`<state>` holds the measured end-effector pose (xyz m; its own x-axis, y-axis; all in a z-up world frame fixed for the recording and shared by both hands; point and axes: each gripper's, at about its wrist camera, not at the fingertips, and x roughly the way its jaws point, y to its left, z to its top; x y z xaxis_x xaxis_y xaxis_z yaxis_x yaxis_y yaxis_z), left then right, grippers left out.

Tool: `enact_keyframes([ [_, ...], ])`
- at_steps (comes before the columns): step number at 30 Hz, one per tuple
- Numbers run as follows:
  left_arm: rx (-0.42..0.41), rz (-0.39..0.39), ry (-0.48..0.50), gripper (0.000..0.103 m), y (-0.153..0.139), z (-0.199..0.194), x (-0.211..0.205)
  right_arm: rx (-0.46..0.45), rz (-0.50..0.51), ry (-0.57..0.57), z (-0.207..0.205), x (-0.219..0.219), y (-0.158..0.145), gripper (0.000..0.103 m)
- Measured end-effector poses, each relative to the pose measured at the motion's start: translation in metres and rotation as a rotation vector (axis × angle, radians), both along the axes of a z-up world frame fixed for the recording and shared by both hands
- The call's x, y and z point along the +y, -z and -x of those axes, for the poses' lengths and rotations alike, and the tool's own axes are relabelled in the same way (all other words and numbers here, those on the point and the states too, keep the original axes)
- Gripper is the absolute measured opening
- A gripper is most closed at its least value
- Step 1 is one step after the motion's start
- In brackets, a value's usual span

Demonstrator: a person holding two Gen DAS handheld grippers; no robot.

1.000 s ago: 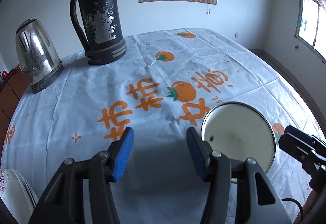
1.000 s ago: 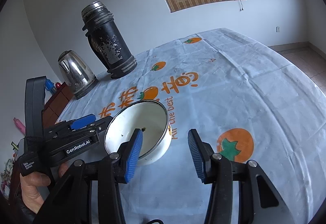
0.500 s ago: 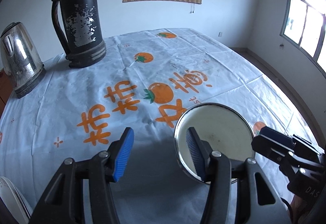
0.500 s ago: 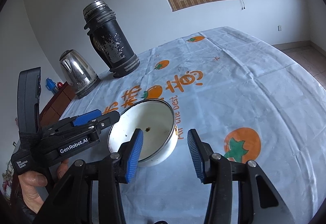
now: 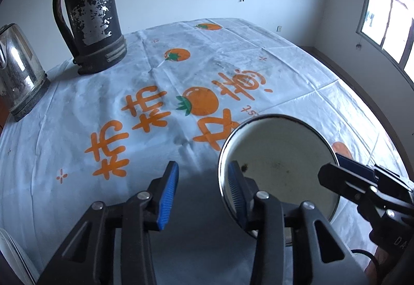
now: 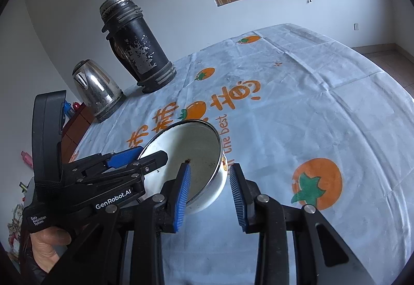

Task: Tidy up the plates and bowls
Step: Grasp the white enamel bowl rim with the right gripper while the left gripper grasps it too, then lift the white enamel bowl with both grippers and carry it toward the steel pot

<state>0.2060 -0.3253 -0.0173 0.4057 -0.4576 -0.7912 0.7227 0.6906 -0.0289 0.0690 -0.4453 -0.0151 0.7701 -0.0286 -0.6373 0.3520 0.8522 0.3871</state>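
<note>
A white enamel bowl (image 5: 279, 163) with a metal rim stands on the orange-printed tablecloth (image 5: 155, 72). My left gripper (image 5: 201, 191) straddles the bowl's left rim, right finger inside and left finger well outside; its jaws are closing and its pads are off the wall. In the right wrist view my right gripper (image 6: 209, 191) straddles the near right wall of the bowl (image 6: 199, 145), left finger inside and right finger just outside; it is closing too, with a gap still showing. Each view shows the other gripper: the right gripper (image 5: 336, 168) and the left gripper (image 6: 145, 156).
A tall black thermos (image 5: 90, 13) and a steel kettle (image 5: 18, 72) stand at the table's far left. The edge of a white plate (image 5: 10, 259) shows at the lower left. A hand (image 6: 49, 243) holds the left gripper. A window (image 5: 383, 21) is on the right.
My left gripper moved right to the bowl, its right finger passed over the rim into it, and its jaws narrowed. The right gripper's jaws narrowed around the bowl's wall.
</note>
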Motion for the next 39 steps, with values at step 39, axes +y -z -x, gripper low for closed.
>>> enact_keyframes([
  [39, -0.069, 0.016, 0.037, 0.005, -0.027, 0.016, -0.001, 0.014, 0.033, -0.035, -0.009, 0.01, -0.013, 0.01],
])
